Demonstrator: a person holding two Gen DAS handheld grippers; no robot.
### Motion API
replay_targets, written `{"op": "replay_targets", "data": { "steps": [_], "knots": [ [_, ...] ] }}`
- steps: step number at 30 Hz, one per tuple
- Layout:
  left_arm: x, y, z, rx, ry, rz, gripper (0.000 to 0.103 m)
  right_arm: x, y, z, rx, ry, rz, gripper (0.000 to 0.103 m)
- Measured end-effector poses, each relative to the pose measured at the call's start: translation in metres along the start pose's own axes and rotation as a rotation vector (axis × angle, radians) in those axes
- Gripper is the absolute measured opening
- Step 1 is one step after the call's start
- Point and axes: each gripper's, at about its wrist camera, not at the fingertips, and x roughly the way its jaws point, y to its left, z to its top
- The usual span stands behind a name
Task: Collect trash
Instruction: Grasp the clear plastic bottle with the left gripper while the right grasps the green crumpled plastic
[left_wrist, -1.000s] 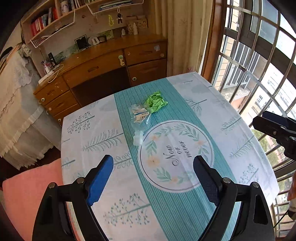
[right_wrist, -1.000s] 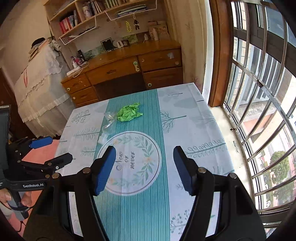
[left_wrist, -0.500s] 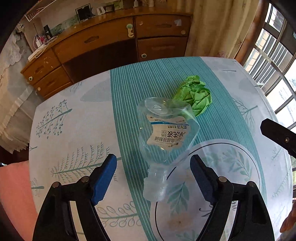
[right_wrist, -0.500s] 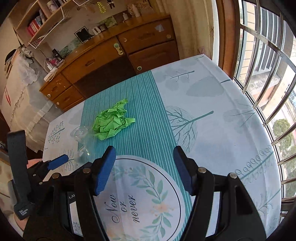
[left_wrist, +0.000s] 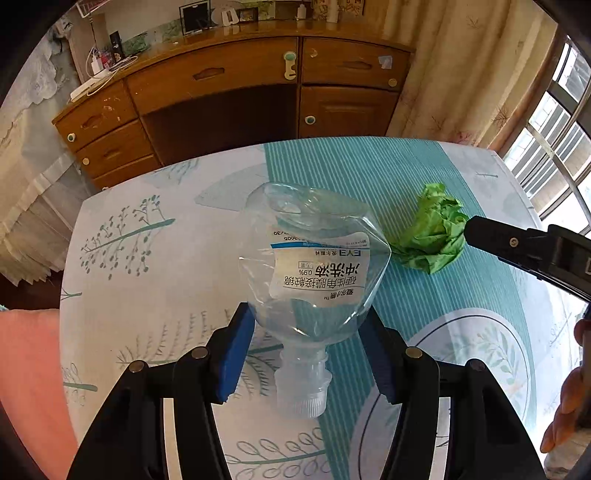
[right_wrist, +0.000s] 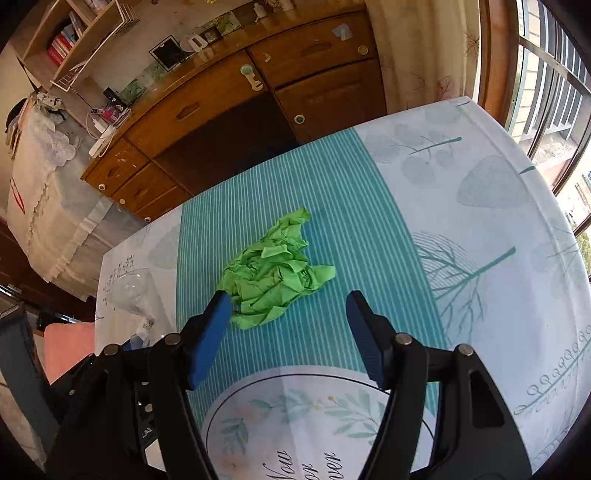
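While both items lie on the tabletop (right_wrist: 480, 206), nothing seems collected: left gripper (left_wrist: 306, 328) jaws, just closing, touch the bottle (left_wrist: 314, 266) at frame centre, right gripper (right_wrist: 286, 317) jaws gape before the paper (right_wrist: 275, 273).

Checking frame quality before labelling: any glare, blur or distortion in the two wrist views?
Left wrist view: strong fisheye bend, dark corners, sharp; the clear plastic bottle shows glints but its label reads; window blown out. Right wrist view: same bend, sharp on the crumpled green paper; the bottle is faint at the left.
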Motion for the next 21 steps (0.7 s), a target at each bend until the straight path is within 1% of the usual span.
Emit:
{"op": "replay_targets", "data": {
  "steps": [6,9,12,13,14,16,21],
  "knots": [
    [-0.010,0.032,0.008,-0.064,-0.013,-0.007,0.058,0.028,0.013,0.010,0.057,0.013,-0.017,0.062],
    [-0.013,0.045,0.010,-0.080,-0.019,-0.001,0.058,0.040,0.021,0.011,0.049,0.025,-0.048,0.062],
    [-0.018,0.059,0.011,-0.101,-0.027,0.004,0.058,0.050,0.028,0.011,0.039,0.025,-0.053,0.062],
    [-0.019,0.063,0.011,-0.107,-0.028,0.005,0.058,0.052,0.031,0.011,0.029,0.017,-0.060,0.060],
    [-0.021,0.067,0.011,-0.114,-0.029,0.005,0.058,0.054,0.034,0.010,0.022,0.016,-0.053,0.051],
    [-0.024,0.073,0.009,-0.123,-0.033,0.003,0.058,0.057,0.038,0.008,0.026,0.020,-0.019,0.041],
    [-0.036,0.076,0.000,-0.110,-0.036,-0.003,0.058,0.047,0.051,-0.005,-0.054,0.010,-0.063,0.039]
  ]
}}
